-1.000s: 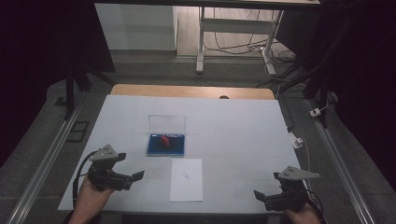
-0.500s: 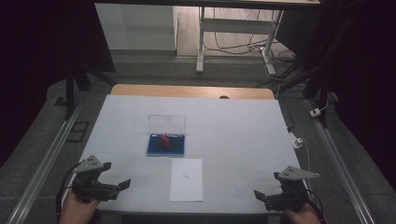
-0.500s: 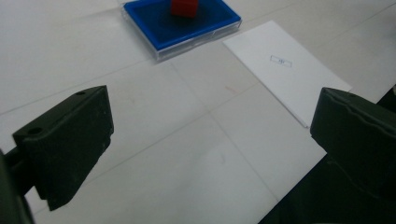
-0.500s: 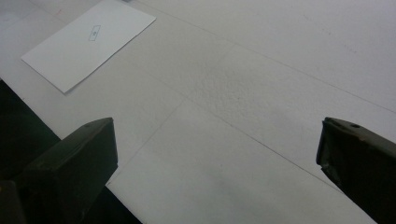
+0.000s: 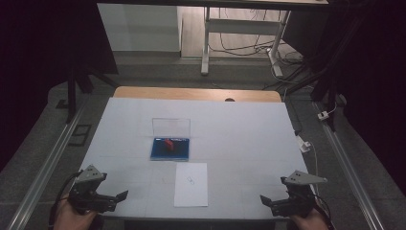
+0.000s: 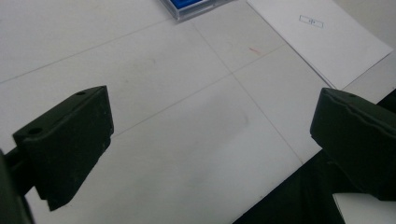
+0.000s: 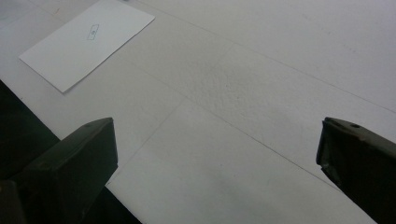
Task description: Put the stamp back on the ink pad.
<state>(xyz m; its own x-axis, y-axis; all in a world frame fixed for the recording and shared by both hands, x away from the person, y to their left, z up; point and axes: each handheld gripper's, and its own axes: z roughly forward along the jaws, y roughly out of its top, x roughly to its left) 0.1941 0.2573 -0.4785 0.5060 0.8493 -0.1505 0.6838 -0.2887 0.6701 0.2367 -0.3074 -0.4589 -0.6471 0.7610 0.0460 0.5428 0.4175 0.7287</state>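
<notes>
Nothing of the work appeared to have been started at this moment: both tools sat at the near edge of the table (image 5: 249, 129), each with its jaws spread wide and nothing between them. The left gripper (image 5: 120, 196) rested at the near left corner, and ahead of it and off to its right lay the sheet of paper (image 5: 191, 184), flat and untouched, with a small printed mark near its middle. In the left gripper view the same sheet showed beyond the right jaw, and a corner of the blue case (image 6: 194, 5) lay farther ahead. The right gripper (image 5: 266, 201) sat at the near right corner, with the paper ahead of it to its left and well apart from its jaws. The blue case stood beyond the paper, farther from both tools, its clear lid (image 5: 171, 127) raised upright at the back and a small red object (image 5: 168, 144) lying inside on the blue lining. Judging from this, the case was already open, but the red object had not been lifted out, the paper had not been handled, and every reach and grasp was left to do
</notes>
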